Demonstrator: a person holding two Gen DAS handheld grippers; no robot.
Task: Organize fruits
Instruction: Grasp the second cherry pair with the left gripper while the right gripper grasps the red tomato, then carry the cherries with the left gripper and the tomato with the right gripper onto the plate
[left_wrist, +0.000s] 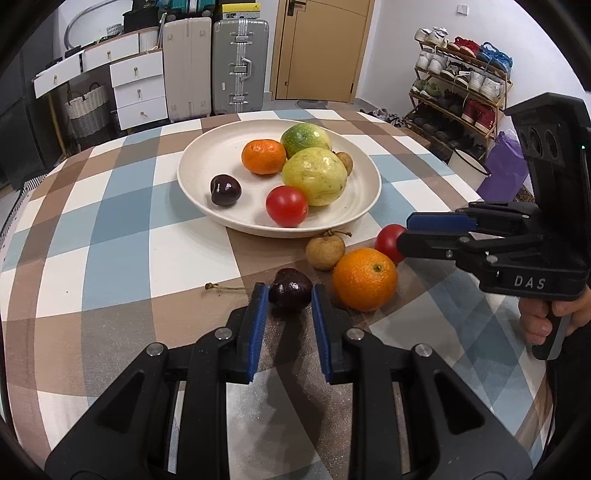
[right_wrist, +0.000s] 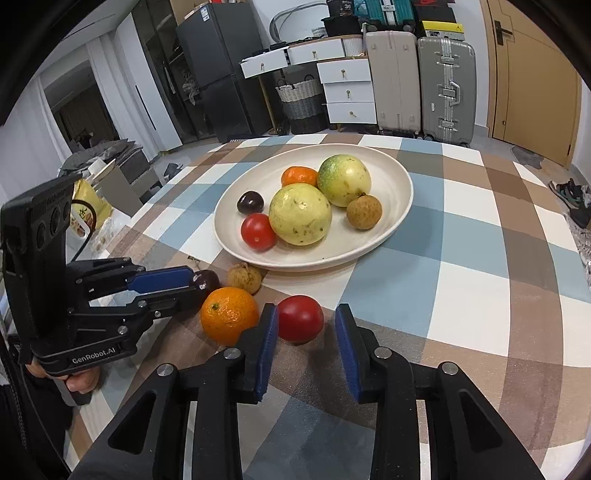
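A dark cherry (left_wrist: 290, 293) lies on the checked tablecloth with my left gripper (left_wrist: 289, 291) shut on it, both blue pads against its sides. In the right wrist view, a red tomato (right_wrist: 300, 319) sits between the pads of my right gripper (right_wrist: 306, 314). The left pad touches it and a gap shows at the right pad, so the gripper is open. An orange (left_wrist: 364, 278) and a brown longan (left_wrist: 325, 253) rest between the two grippers. The cream plate (left_wrist: 199, 192) beyond holds a mandarin, two yellow-green fruits, a cherry, a tomato and a longan.
A loose cherry stem (left_wrist: 225, 287) lies left of my left gripper. A person's hand (left_wrist: 535, 317) grips the right tool's handle. Suitcases (left_wrist: 240, 62), white drawers and a shoe rack (left_wrist: 461, 88) stand past the table's far edge.
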